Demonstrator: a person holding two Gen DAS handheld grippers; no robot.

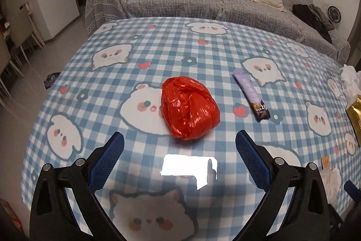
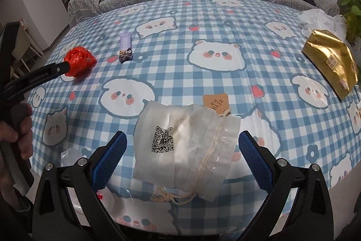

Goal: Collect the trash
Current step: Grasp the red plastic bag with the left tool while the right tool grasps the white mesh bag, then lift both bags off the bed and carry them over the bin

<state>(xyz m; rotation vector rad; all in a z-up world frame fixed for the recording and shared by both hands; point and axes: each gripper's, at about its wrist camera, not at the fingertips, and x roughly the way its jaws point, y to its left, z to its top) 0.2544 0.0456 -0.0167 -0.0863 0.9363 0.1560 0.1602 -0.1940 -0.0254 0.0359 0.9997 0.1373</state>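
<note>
On the table (image 2: 225,22), covered with a blue checked cloth (image 1: 158,42) printed with animal faces, items are recorded from left to right. A hand (image 2: 15,130) at the left edge of the right wrist view grips the handle of the left gripper (image 1: 179,139), whose jaws stand spread wide and hold nothing. Just ahead of its fingertips, near the left edge of the table, lies a crumpled red plastic bag (image 1: 189,107); in the right wrist view one black finger (image 2: 45,75) reaches up to it, though contact cannot be confirmed. To the right of the bag, apart from it, lies a purple snack wrapper (image 1: 251,94). Near the front edge lies a clear zip bag (image 2: 187,141) bearing a printed code, with a string tied at its near end; it sits between the spread, empty jaws of the right gripper (image 2: 182,139). An orange paper tag (image 2: 215,104) lies just beyond it. At the right edge rest a gold foil packet (image 2: 331,64) and crumpled white plastic (image 2: 320,19). A grey sofa (image 1: 203,6) stands behind the table.
</note>
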